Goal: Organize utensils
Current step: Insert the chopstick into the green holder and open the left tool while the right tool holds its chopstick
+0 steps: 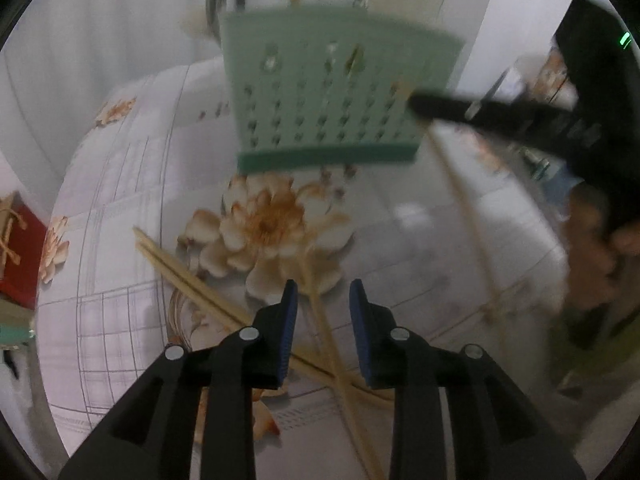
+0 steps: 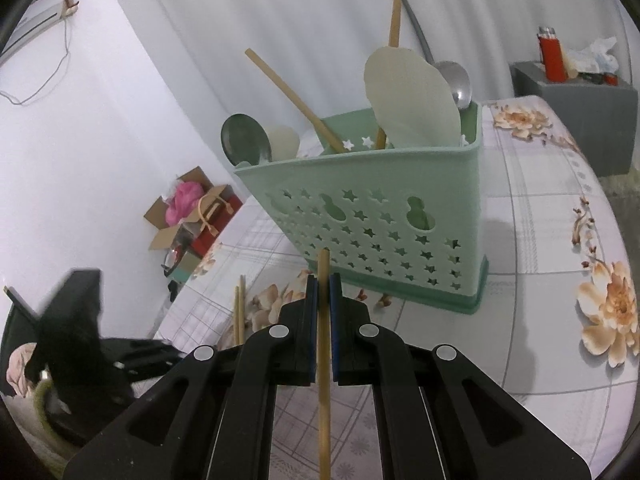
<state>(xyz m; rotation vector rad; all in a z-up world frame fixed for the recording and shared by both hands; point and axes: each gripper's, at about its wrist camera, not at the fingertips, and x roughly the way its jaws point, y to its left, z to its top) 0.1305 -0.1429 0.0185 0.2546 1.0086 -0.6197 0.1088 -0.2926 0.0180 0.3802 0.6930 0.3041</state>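
Left gripper hangs over the table with jaws apart, gripping nothing. Right gripper sits clamped tight on a chopstick, pointing far.

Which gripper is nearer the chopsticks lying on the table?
Left. The left gripper hovers open right over the chopsticks; the right gripper, clamping one chopstick, sits beside the green holder.

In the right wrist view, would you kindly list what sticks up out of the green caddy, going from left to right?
Dark spoon → small white spoon → leaning chopstick → white spatula → metal ladle.
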